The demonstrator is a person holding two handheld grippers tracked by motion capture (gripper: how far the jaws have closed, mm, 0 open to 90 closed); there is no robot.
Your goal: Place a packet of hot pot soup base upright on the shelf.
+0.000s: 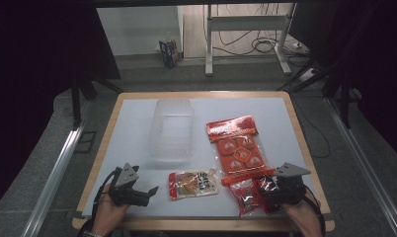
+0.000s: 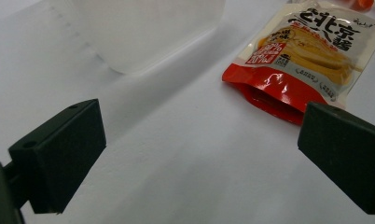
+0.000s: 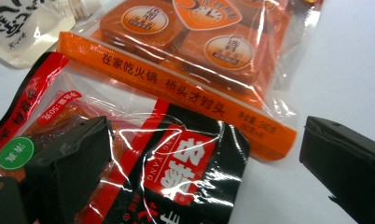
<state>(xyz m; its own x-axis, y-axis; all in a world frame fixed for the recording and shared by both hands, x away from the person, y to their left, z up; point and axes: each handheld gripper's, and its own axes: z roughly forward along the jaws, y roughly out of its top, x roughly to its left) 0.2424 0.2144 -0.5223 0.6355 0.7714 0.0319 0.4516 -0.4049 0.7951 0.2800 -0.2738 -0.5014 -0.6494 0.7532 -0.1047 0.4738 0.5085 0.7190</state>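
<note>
My left gripper (image 1: pixel 148 193) rests low over the front left of the white table (image 1: pixel 132 123) and is open, with nothing between its jaws (image 2: pixel 199 140). Ahead of it and to the right lies a yellow-and-red snack pouch (image 1: pixel 194 183) (image 2: pixel 307 56). At the front right, my right gripper (image 1: pixel 265 191) is open too (image 3: pixel 204 158), its jaws straddling a black-and-red packet (image 3: pixel 185 172) without pressing on it. A red see-through packet (image 1: pixel 245 196) (image 3: pixel 41 126) lies partly under that one. Beyond both sits a large orange pack of round portions (image 1: pixel 238 145) (image 3: pixel 190 46).
A clear plastic container (image 1: pixel 172 131) (image 2: pixel 143 32) stands open in the middle of the table, behind the pouch. The wooden table edge (image 1: pixel 201 223) runs close under both hands. Desk legs and cables (image 1: pixel 246 44) stand on the floor beyond the table.
</note>
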